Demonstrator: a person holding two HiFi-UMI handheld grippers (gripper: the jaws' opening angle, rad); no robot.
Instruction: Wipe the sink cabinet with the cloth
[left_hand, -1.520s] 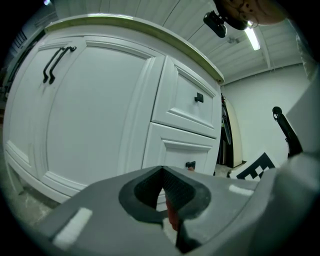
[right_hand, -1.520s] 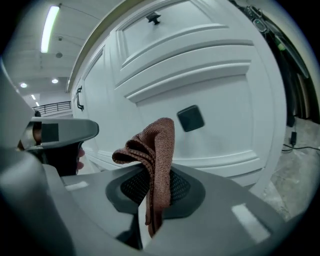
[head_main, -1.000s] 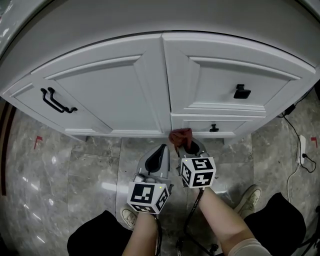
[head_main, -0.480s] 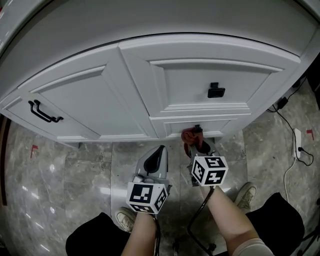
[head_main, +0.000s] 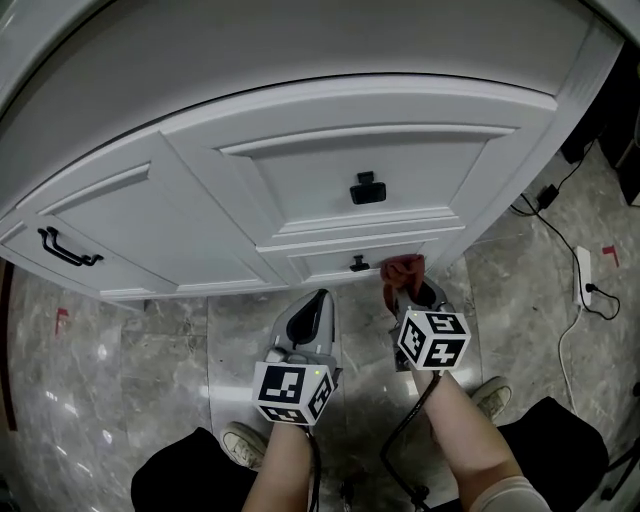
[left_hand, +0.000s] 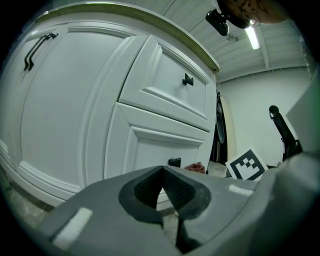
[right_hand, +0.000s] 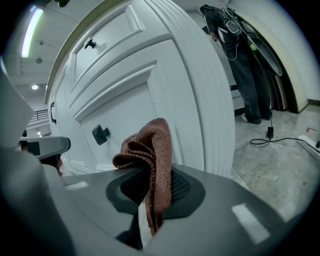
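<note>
My right gripper (head_main: 408, 290) is clamped on the brown cloth (head_main: 402, 268), near the sink cabinet (head_main: 300, 190) lower drawer. My left gripper (head_main: 320, 298) is clenched, empty.

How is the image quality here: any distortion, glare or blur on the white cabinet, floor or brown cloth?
Head view: wide-angle bowing curves the white panelled sink cabinet; pale glare patches on the glossy grey marble floor. Left gripper view: dark vignetted corners, ceiling strip light blown out, grey left gripper soft close up. Right gripper view: brown knitted cloth sharp, weave readable.
</note>
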